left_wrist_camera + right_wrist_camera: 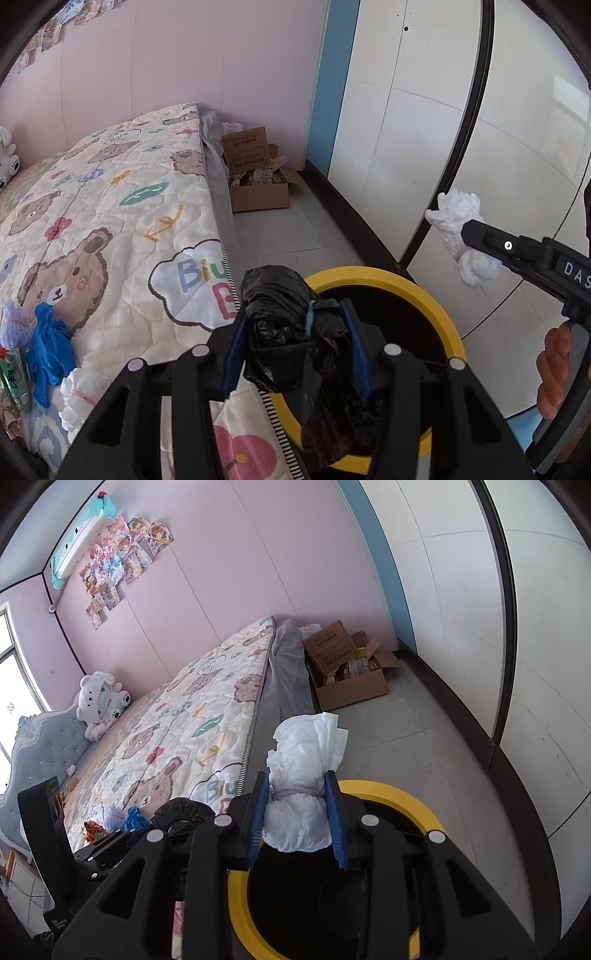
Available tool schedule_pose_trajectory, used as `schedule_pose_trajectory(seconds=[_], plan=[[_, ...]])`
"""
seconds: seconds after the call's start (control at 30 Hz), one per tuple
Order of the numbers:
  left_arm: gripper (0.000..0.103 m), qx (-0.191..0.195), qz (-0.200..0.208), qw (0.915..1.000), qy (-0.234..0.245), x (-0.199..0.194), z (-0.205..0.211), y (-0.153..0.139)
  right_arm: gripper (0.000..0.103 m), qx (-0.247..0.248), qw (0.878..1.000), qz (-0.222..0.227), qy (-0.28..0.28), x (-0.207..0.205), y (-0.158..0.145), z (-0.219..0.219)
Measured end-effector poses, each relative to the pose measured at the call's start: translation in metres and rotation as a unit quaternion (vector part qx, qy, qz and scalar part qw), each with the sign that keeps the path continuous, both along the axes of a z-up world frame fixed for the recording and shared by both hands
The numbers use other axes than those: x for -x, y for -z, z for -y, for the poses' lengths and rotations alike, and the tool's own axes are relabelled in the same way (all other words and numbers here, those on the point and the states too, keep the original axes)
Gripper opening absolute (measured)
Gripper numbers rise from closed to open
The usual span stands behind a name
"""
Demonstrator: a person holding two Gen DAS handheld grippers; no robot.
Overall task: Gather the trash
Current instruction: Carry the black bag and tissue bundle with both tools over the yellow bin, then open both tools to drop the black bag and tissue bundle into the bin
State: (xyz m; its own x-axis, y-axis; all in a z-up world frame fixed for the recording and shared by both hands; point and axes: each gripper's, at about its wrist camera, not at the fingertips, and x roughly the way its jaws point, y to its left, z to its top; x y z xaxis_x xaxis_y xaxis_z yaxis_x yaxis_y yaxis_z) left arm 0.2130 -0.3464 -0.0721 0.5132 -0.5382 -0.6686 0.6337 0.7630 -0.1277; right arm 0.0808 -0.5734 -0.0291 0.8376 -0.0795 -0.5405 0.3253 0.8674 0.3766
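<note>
A bed (177, 716) with a bear-print quilt (110, 206) fills the left of both views, its headboard (33, 749) at the far left in the right wrist view with a white plush toy (99, 705) sitting against it. Past the foot corner of the bed, an open cardboard box (351, 686) stands on the grey floor (406, 738) against the pink wall.

Just beside the bed's long near edge stands a bin with a yellow rim (417, 288), its inside dark. The left gripper (295, 343) is clenched on a crumpled black plastic bag (273, 291), which hangs between its blue pads over the bin's rim on the bed side. The right gripper (299, 819) grasps a rolled white diaper (306, 760) bound with a pale band, holding it above the bin's far rim; from the left wrist view the same bundle sits up and to the right of the bin, apart from the black bag.

On the quilt near the bed's near edge lie a blue glove (48, 343), a pale purple mesh bundle (14, 325), a green wrapper (14, 384) and another white diaper (85, 391), close together. A hand (554, 373) grips the right gripper's handle.
</note>
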Motion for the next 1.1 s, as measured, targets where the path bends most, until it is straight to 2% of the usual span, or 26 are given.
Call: schedule_pose_trajectory(seconds=[0.37, 0.57, 0.67, 0.7, 0.83, 1.1], plan=[[0.049, -0.005, -0.016, 0.9997, 0.019, 0.003, 0.015, 0.018, 0.032, -0.023, 1.000, -0.014, 0.011, -0.004, 0.019, 0.012], [0.059, -0.002, -0.021, 0.9995, 0.024, 0.005, 0.014, 0.017, 0.037, -0.029, 0.999, -0.017, 0.026, 0.000, 0.023, 0.017], [0.068, 0.001, -0.020, 0.9996, 0.021, 0.006, 0.012, 0.015, 0.046, -0.042, 0.998, -0.016, 0.034, 0.002, 0.024, 0.020], [0.073, 0.001, -0.020, 0.9996, 0.019, 0.006, 0.011, 0.014, 0.047, -0.043, 0.998, -0.016, 0.038, 0.004, 0.024, 0.021], [0.080, 0.002, -0.018, 0.9997, 0.016, 0.007, 0.008, 0.013, 0.049, -0.040, 0.998, -0.016, 0.042, 0.007, 0.023, 0.021], [0.090, 0.015, -0.005, 0.9998, -0.008, 0.005, -0.010, -0.001, 0.051, -0.034, 0.999, -0.005, 0.042, 0.020, 0.014, 0.016]])
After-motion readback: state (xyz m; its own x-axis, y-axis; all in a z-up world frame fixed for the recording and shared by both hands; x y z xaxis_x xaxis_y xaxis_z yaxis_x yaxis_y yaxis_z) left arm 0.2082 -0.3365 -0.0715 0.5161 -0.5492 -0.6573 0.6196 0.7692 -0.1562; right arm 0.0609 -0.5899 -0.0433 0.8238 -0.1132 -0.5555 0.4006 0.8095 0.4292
